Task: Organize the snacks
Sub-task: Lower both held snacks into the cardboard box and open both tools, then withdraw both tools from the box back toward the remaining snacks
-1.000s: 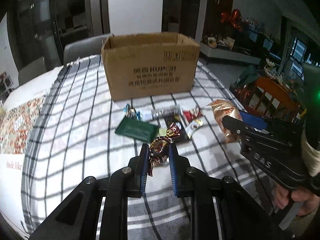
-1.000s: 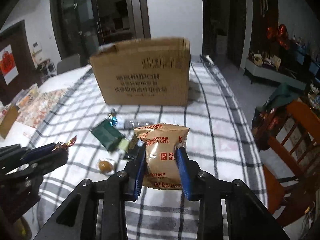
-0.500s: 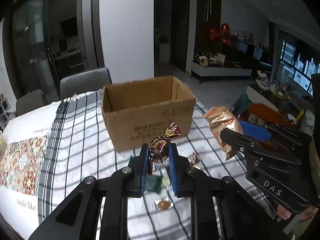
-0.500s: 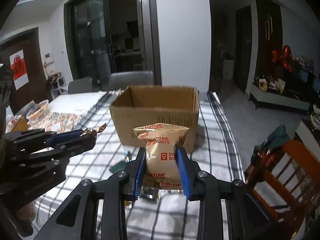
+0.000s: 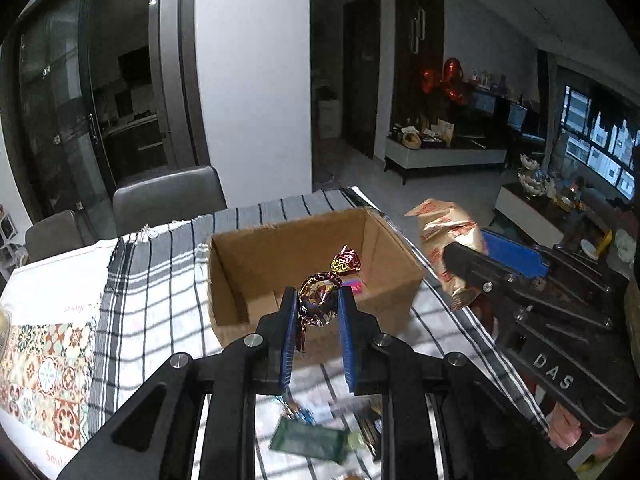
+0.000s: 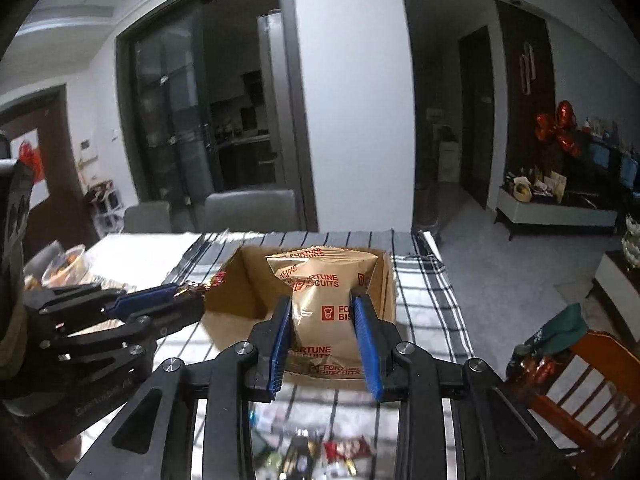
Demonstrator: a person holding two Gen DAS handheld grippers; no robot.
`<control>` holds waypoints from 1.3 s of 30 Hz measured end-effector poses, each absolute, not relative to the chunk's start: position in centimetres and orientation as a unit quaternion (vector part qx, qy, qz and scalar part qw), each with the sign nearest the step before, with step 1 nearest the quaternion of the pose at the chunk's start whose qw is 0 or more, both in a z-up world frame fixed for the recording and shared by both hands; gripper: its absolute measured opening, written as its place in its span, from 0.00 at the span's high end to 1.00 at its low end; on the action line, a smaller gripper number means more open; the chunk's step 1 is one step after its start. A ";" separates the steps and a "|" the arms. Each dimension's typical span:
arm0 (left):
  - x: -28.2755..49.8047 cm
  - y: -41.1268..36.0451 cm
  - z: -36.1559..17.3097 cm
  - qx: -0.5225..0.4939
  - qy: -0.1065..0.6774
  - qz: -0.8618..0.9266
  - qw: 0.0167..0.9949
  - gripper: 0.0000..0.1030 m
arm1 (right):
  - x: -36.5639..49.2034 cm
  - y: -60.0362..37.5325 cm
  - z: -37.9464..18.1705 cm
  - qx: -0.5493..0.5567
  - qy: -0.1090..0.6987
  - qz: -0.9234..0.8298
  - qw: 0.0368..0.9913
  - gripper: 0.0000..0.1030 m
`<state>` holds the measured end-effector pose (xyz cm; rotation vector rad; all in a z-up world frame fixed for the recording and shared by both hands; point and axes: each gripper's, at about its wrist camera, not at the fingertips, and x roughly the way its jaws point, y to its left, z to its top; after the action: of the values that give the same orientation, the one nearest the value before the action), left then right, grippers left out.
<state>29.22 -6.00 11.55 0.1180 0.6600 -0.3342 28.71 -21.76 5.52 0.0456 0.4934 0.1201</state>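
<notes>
— While both grippers hang over the table, what has the left gripper (image 5: 318, 314) got?

— A round candy in crinkled red-and-gold foil wrapper (image 5: 318, 300), pinched between its blue-padded fingers (image 5: 289, 332), which are closed down to the width of the sweet. One twisted end of the wrapper sticks up past the fingertips, the other trails down beside the left pad.

— And where is it?

— In the air, in front of the open brown cardboard box (image 5: 312, 280) that stands on the black-and-white checked tablecloth (image 5: 152, 312). Something pink lies on the box floor (too small to tell what).

— The right gripper (image 6: 323, 330)?

— Its fingers are clamped on a tan, puffy foil pouch printed "FORTUNE BISCUITS" in red (image 6: 326, 300), held upright, crimped top edge uppermost. The pads press in on its lower half, and the pouch sits in front of the box opening.

— Anything left on the table?

— A flat dark green packet (image 5: 306, 444) and a few small wrapped sweets (image 6: 344, 450) lie on the cloth, near side of the box, blurred in both views.
</notes>
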 end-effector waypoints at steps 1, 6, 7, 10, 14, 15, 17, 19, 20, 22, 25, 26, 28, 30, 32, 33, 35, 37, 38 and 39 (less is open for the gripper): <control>29.9 -5.9 11.6 0.058 0.320 -0.161 0.932 0.80 | 29.3 -21.9 5.6 0.030 0.242 0.053 0.968 0.68; 32.9 -5.7 11.0 0.059 0.326 -0.148 0.932 0.80 | 32.5 -21.7 4.9 0.046 0.245 0.055 0.967 0.68; 33.6 -5.8 10.8 0.060 0.329 -0.146 0.931 0.80 | 32.7 -21.6 4.7 0.044 0.245 0.053 0.967 0.68; 35.3 -5.9 9.9 0.060 0.342 -0.141 0.927 0.80 | 34.1 -21.4 4.0 0.049 0.249 0.053 0.966 0.68; 37.6 -6.3 8.6 0.058 0.369 -0.146 0.916 0.80 | 35.5 -21.5 2.9 0.056 0.259 0.051 0.963 0.68; 38.0 -6.5 8.5 0.059 0.373 -0.149 0.914 0.80 | 36.0 -21.6 2.6 0.059 0.263 0.050 0.962 0.68; 38.9 -6.9 8.0 0.061 0.380 -0.153 0.910 0.80 | 36.4 -22.0 2.1 0.061 0.268 0.047 0.960 0.68; 39.2 -7.1 7.6 0.062 0.380 -0.156 0.910 0.74 | 36.9 -22.2 1.4 0.063 0.277 0.047 0.958 0.67; 39.2 -7.2 7.6 0.065 0.380 -0.155 0.909 0.67 | 37.0 -22.3 1.2 0.065 0.278 0.047 0.957 0.67; 39.0 -7.2 7.4 0.068 0.375 -0.145 0.913 0.49 | 37.1 -22.5 0.6 0.066 0.284 0.041 0.956 0.55; 38.6 -6.8 7.5 0.071 0.370 -0.133 0.917 0.49 | 36.6 -22.9 0.4 0.071 0.281 0.031 0.956 0.48; 38.2 -6.6 7.6 0.071 0.369 -0.130 0.918 0.49 | 36.4 -23.0 0.4 0.073 0.282 0.030 0.956 0.48; 37.6 -6.1 7.9 0.073 0.363 -0.130 0.920 0.49 | 35.8 -23.1 0.3 0.075 0.281 0.026 0.956 0.48; 36.6 -5.9 8.3 0.075 0.355 -0.128 0.923 0.47 | 35.0 -23.0 0.5 0.074 0.279 0.025 0.957 0.48; 35.5 -5.6 8.6 0.073 0.350 -0.129 0.925 0.46 | 34.3 -22.8 0.7 0.072 0.277 0.029 0.958 0.48; 35.1 -5.4 8.7 0.072 0.348 -0.131 0.925 0.45 | 33.7 -22.7 0.8 0.069 0.276 0.031 0.958 0.48; 33.9 -5.1 9.0 0.068 0.344 -0.137 0.926 0.45 | 32.9 -22.3 1.1 0.062 0.275 0.032 0.959 0.48; 32.9 -4.8 9.3 0.065 0.341 -0.136 0.928 0.45 | 32.1 -22.1 1.3 0.057 0.275 0.035 0.959 0.48; 32.4 -4.5 9.4 0.064 0.338 -0.135 0.929 0.45 | 31.7 -21.8 1.5 0.056 0.273 0.036 0.960 0.48; 31.9 -4.3 9.4 0.063 0.337 -0.135 0.930 0.45 | 31.1 -21.6 1.5 0.053 0.272 0.037 0.960 0.48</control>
<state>31.88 -4.34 9.42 0.1293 0.6898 -0.2772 31.12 -21.62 1.52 0.1083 0.5522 0.0756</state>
